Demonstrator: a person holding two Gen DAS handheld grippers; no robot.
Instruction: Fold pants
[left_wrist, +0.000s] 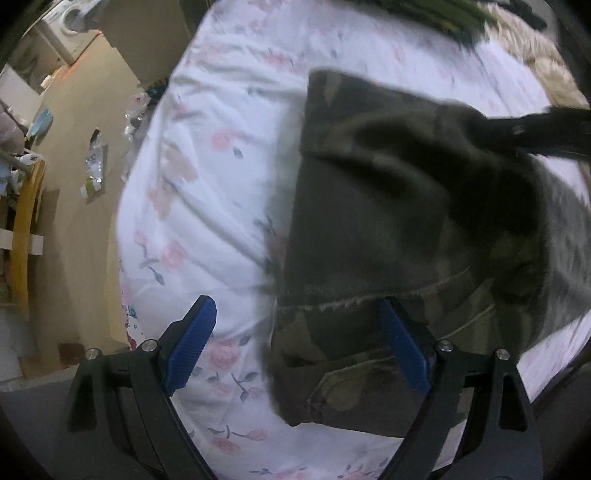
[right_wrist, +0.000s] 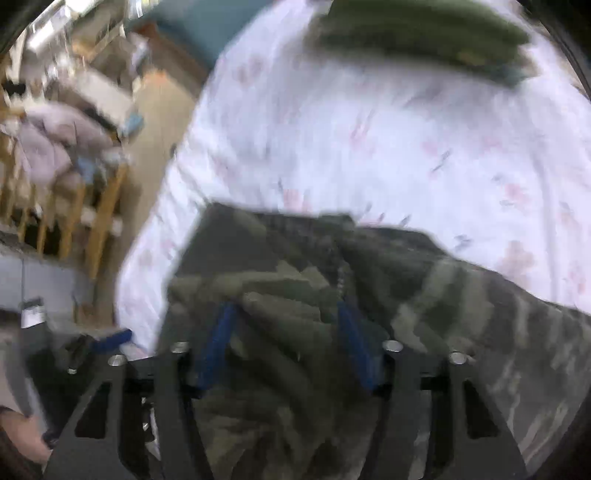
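Camouflage pants (left_wrist: 399, 229) are seen lying on a bed covered by a white sheet with a pink floral print (left_wrist: 207, 192). The garment is folded over on itself, with a pocket flap and a stitched seam visible at its near end in the left wrist view.

The left tongs (left_wrist: 299, 343) are spread wide and nothing is held in them. The left blue pad (left_wrist: 192, 347) is over bare sheet, while the right blue pad (left_wrist: 404, 350) is over the near edge of the pants; whether it touches the cloth cannot be told.

The right tongs (right_wrist: 284, 343) are partly closed, with a bunched fold of the camouflage cloth (right_wrist: 288, 317) gathered between the blue pads. The right wrist view is heavily blurred, so the firmness of the hold cannot be told. In the left wrist view a dark arm of the right tool (left_wrist: 546, 129) is seen at the far right corner of the pants.

A folded green garment (right_wrist: 424, 37) is noted at the far end of the bed. A washing machine (left_wrist: 62, 26) is seen beyond a tan floor (left_wrist: 85, 122).
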